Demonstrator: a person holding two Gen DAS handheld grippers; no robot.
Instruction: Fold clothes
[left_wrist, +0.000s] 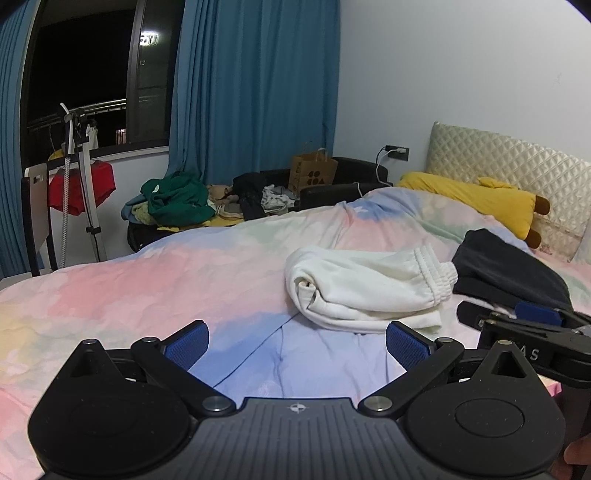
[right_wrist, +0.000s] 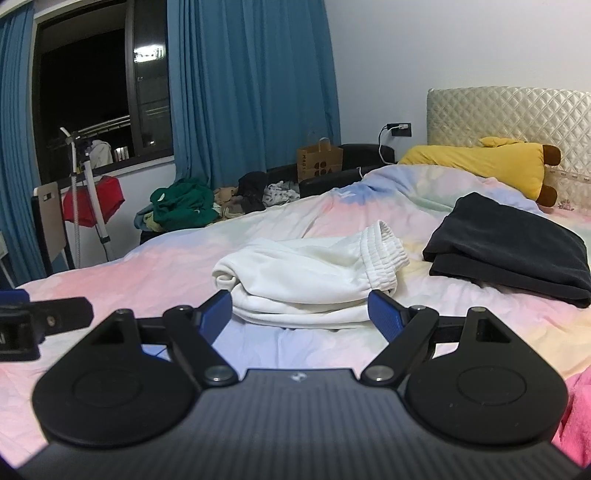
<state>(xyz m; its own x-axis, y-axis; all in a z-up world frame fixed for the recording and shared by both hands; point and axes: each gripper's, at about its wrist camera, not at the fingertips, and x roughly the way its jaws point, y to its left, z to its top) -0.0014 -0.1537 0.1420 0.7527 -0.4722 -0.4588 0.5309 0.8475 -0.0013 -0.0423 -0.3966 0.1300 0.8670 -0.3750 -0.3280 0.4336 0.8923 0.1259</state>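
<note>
Fingers of both grippers spread wide, grasping nothing.
Left gripper (left_wrist: 297, 341) and right gripper (right_wrist: 300, 314) sit low in frame above the bedspread (right_wrist: 147, 273); folded white trousers (right_wrist: 310, 277) lie centre frame; folded black garment (right_wrist: 513, 251) right of them.

Readable text in a bedroom scene
The letters "AS" show in white on the right gripper's (left_wrist: 517, 314) black body; print on the brown paper bag (right_wrist: 320, 158) is illegible.
</note>
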